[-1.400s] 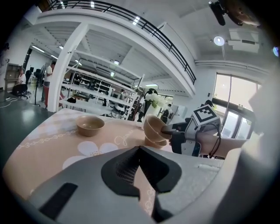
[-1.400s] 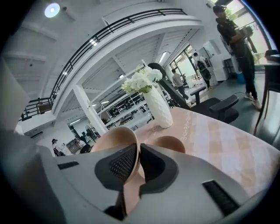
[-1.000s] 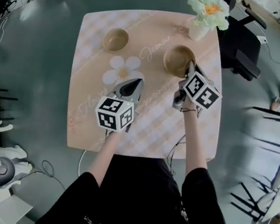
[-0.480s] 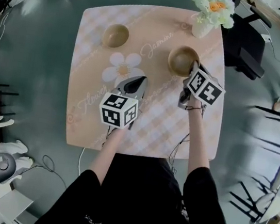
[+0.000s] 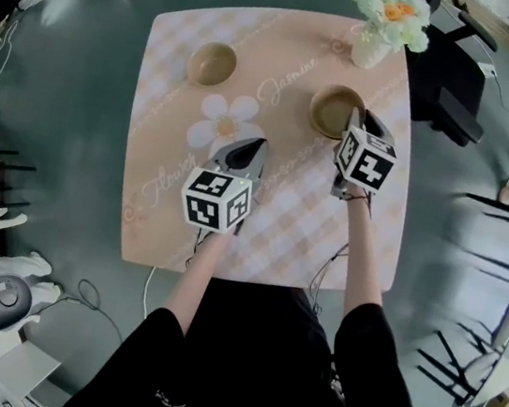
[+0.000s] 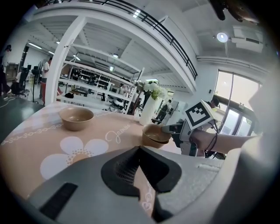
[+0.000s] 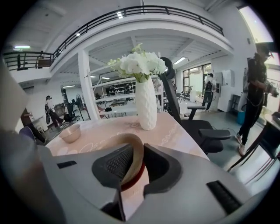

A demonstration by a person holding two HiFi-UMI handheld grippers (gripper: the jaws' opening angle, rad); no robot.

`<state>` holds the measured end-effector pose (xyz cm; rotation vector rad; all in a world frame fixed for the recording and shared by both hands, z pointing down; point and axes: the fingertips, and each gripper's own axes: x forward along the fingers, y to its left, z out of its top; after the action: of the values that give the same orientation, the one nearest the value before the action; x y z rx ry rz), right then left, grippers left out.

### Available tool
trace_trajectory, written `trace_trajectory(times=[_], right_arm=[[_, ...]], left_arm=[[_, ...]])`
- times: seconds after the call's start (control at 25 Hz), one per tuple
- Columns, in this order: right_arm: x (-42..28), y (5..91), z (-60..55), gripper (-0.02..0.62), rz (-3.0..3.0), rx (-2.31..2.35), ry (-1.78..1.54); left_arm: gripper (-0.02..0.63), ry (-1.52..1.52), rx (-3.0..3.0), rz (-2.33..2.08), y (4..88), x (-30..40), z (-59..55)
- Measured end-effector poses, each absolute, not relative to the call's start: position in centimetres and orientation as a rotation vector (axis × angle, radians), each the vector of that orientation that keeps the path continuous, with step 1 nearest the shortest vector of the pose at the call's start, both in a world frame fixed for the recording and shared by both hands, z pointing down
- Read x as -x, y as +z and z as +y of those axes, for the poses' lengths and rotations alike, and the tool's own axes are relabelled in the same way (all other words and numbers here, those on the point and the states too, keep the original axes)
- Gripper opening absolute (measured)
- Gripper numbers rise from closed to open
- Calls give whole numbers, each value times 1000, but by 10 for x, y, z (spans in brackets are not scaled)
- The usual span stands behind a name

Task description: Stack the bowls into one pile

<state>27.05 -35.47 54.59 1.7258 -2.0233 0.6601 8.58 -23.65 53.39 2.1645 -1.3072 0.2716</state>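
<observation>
Easing off bowl (image 5: 331, 108): R gripper (image 5: 358, 120) jaws just been opening, rim btwn them, unpinched; L gripper (image 5: 255, 145) closed, empty, above tablecloth (image 5: 275, 225)

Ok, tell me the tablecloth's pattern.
The tablecloth is peach checked, with a white daisy; best in head view.

most of bowl (image 7: 133, 162) prob hidden behind r gripper (image 7: 137, 148).

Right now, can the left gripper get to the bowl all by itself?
Probably yes. Only bare tablecloth with a printed daisy lies between the left gripper and that bowl, ahead and to its left. Its jaws look shut, so they'd need opening first.
</observation>
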Motion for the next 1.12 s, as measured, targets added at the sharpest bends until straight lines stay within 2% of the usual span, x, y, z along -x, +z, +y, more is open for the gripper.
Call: trace_trajectory(times=[0.04, 0.44, 0.72, 0.96, 1.12], right_arm=[[-271, 546, -355, 72, -2021, -1728, 647], [-275, 563, -354, 141, -2008, -1740, 813], [-273, 578, -350, 102, -1997, -1697, 1078], [-277, 584, -349, 21, -1947, -1696, 1107], [-276, 583, -349, 14, -1930, -1691, 1123]], left_arm=[[-3, 270, -2164, -1308, 534, -86, -237], [-3, 274, -2151, -1316, 535, -87, -236], [-3, 274, -2137, -1329, 536, -88, -234], [-3, 283, -2136, -1341, 536, -87, -231], [-3, 281, -2132, -1358, 535, -82, -230]])
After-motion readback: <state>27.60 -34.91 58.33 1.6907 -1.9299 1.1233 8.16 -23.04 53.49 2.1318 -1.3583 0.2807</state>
